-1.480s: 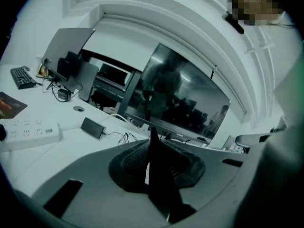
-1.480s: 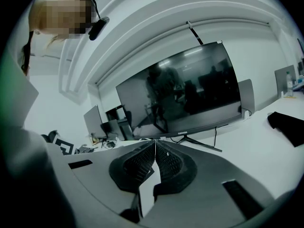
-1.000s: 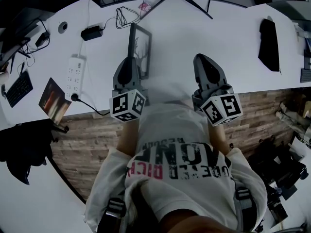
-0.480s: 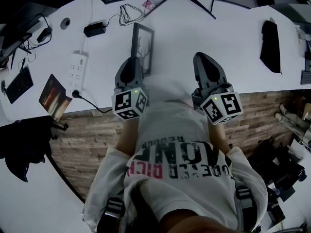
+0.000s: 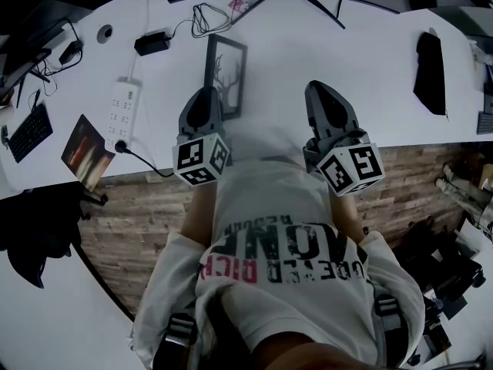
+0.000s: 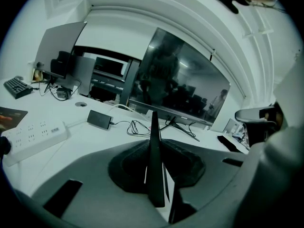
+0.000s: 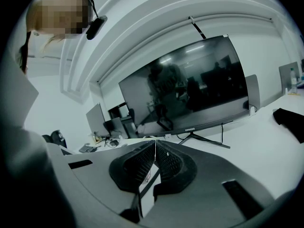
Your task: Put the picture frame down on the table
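Black picture frame (image 5: 229,74) in left claw (image 5: 206,93)

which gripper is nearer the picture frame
Left. The left gripper has the picture frame edge-on between its jaws. The right gripper is off to the frame's right, jaws together, not touching it.

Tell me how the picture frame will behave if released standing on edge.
The picture frame looks thin and flat, so it is probably stiff and light. Held upright and edge-on in the left gripper, with only a narrow edge below, it would likely tip over if released.
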Demonstrator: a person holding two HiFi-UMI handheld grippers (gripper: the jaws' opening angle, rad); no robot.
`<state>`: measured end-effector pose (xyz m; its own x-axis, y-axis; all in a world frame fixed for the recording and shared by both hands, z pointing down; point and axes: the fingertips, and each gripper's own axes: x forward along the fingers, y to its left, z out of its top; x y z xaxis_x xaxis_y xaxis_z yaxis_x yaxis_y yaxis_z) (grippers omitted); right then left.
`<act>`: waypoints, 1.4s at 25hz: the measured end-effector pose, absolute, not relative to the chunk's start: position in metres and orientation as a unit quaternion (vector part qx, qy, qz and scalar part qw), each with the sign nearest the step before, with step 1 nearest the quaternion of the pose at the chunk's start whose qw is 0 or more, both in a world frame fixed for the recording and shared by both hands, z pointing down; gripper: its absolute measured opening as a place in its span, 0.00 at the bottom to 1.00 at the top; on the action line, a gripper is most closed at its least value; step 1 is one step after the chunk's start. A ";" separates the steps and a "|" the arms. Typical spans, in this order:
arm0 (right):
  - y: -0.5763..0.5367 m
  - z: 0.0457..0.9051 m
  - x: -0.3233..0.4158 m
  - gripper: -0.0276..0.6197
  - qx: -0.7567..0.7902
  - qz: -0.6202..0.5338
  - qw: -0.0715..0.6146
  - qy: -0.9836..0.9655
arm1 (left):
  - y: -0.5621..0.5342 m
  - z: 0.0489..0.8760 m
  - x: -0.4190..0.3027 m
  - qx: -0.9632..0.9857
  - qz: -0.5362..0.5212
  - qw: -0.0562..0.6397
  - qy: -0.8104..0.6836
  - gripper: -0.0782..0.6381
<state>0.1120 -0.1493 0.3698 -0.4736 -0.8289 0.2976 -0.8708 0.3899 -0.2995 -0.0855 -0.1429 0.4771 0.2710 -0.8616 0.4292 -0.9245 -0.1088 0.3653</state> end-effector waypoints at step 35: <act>-0.146 0.372 0.076 0.05 0.493 0.210 0.062 -0.842 | -0.114 0.557 -0.139 0.683 0.083 0.395 -0.609 0.25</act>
<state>0.0763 -0.1463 0.3715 -0.5055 -0.8046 0.3114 -0.8566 0.4249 -0.2927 -0.1392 -0.1144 0.5567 0.2454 -0.7664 0.5937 -0.8970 0.0527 0.4389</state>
